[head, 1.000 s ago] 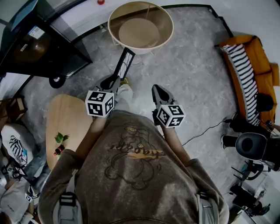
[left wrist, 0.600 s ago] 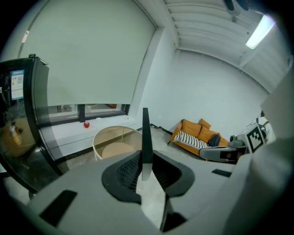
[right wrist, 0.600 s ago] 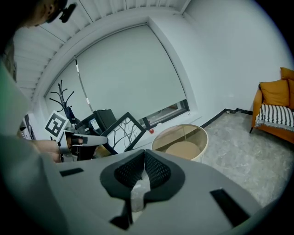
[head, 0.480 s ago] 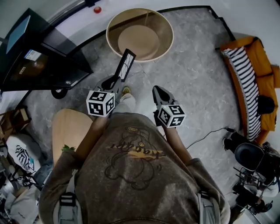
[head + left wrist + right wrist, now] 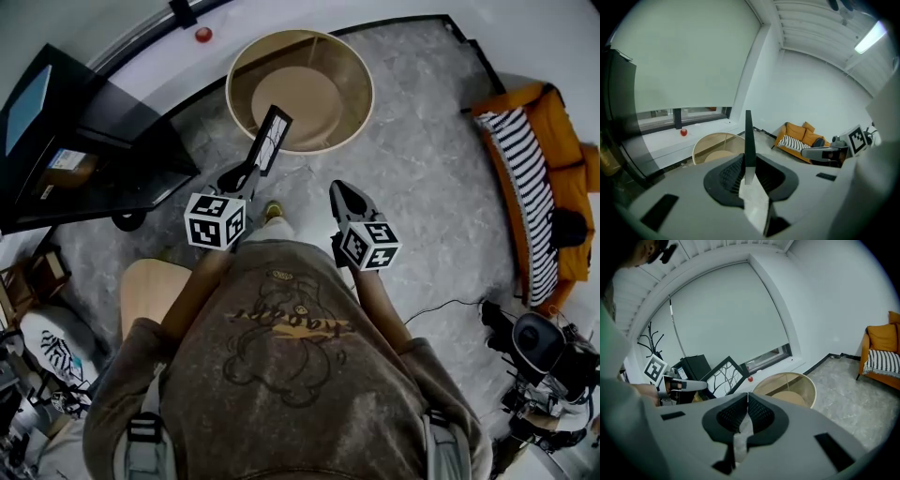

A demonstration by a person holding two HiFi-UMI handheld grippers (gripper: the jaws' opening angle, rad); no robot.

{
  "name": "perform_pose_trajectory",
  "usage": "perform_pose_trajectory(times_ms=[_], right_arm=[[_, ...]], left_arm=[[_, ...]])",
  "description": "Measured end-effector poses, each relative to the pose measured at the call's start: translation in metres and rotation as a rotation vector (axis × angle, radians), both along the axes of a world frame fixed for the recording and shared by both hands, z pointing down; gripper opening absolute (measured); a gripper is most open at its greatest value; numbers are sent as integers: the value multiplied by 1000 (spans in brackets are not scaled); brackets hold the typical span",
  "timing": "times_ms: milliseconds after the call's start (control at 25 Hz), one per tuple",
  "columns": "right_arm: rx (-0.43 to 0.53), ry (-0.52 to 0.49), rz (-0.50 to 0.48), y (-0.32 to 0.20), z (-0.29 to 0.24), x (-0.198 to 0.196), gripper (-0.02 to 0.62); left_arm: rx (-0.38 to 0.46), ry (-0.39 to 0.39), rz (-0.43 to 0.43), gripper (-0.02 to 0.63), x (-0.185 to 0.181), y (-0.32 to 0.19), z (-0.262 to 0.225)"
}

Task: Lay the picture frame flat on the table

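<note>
left gripper [image 5: 246,174] is clamped on the lower edge of a black-rimmed picture frame with a white branch print [image 5: 272,139]. the frame is upright in the air, edge-on between the jaws in the left gripper view. it is over grey stone floor [image 5: 422,141], at the near side of a round pale-wood table with a raised rim [image 5: 362,117]. right gripper [image 5: 339,187] alongside, jaws pressed together, empty. orange sofa with a striped cushion [image 5: 558,141] well off right.
</note>
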State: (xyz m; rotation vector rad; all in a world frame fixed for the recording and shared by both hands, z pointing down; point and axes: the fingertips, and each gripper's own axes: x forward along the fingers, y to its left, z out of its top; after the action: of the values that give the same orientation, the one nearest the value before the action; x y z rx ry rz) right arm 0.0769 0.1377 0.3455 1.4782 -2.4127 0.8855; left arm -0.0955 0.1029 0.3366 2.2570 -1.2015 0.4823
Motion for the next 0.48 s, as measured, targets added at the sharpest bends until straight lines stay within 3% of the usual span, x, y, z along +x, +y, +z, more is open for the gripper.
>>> perform_pose_trajectory(times_ms=[480], right_arm=[[14,2,74,-58,-4,-12,20]], left_arm=[[0,28,56,81,-15,-62,-1]])
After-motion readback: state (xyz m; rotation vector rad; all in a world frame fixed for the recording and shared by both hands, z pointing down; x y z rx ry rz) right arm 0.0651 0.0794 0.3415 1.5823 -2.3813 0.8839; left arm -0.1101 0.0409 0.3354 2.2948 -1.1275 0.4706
